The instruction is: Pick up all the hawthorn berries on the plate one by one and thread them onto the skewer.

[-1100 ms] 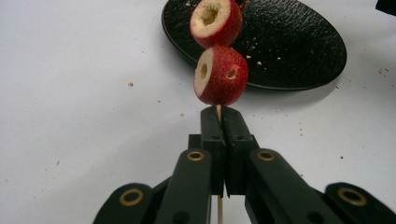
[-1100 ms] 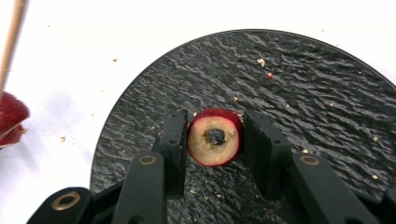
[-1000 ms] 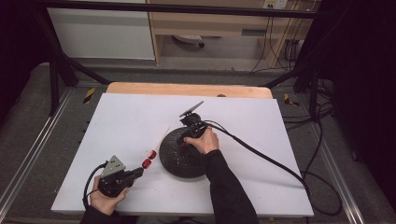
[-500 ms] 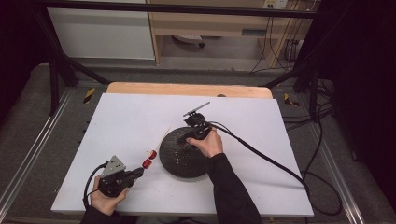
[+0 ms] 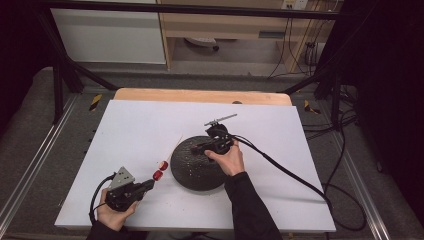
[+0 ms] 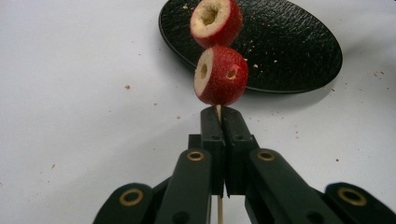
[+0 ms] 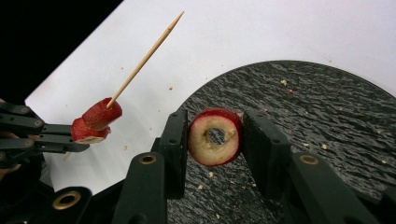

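On the white desk (image 5: 150, 125), I see my left hand-held gripper (image 6: 219, 114) clamped tight on the butt of a thin wooden skewer (image 7: 144, 58), its two black jaws pressed together with the stick between them. Two red fruit pieces (image 6: 219, 74), cored and showing pale flesh, sit threaded on the skewer just above those jaws, one close behind the other, while the bare pointed end of the stick rises free beyond them. In the high view, the same left hand-held gripper (image 5: 148, 184) lies low near the front-left part of the desk, the skewered fruit (image 5: 160, 170) just beside the left rim of a round black plate (image 5: 187, 172). My right hand-held gripper (image 7: 215, 140) grips a third red fruit ring (image 7: 215, 136), jaws closed on its two sides, the hollow core facing the camera and pale flesh ringed by red skin. That ring hangs over the black plate's textured surface, which carries scattered pale crumbs. From above, the right hand-held gripper (image 5: 197, 148) sits over the far half of the plate, with the person's hand (image 5: 227, 160) wrapped around its body and a black cable (image 5: 280, 170) trailing off to the right across the desk. The skewer's tip stands well apart from the held ring.
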A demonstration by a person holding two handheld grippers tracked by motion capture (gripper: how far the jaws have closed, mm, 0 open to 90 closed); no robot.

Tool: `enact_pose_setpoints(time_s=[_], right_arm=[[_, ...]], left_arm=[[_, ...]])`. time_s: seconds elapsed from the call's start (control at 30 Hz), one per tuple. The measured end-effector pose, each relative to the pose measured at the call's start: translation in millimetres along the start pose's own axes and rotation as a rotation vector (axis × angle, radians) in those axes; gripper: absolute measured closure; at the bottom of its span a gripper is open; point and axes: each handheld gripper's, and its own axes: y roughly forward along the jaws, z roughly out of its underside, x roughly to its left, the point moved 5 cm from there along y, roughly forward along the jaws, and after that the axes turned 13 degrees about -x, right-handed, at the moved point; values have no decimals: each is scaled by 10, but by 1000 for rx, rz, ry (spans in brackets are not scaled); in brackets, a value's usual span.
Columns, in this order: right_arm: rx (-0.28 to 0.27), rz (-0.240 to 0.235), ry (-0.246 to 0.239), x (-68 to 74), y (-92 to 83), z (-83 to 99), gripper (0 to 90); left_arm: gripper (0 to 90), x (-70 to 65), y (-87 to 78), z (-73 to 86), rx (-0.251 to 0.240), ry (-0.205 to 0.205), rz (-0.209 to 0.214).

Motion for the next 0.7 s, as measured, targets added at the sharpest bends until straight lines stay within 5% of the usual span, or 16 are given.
enact_pose_setpoints(time_s=[0.7], right_arm=[[-372, -77, 155, -8, -248, 26, 625]], left_arm=[[883, -33, 7, -20, -18, -20, 2]])
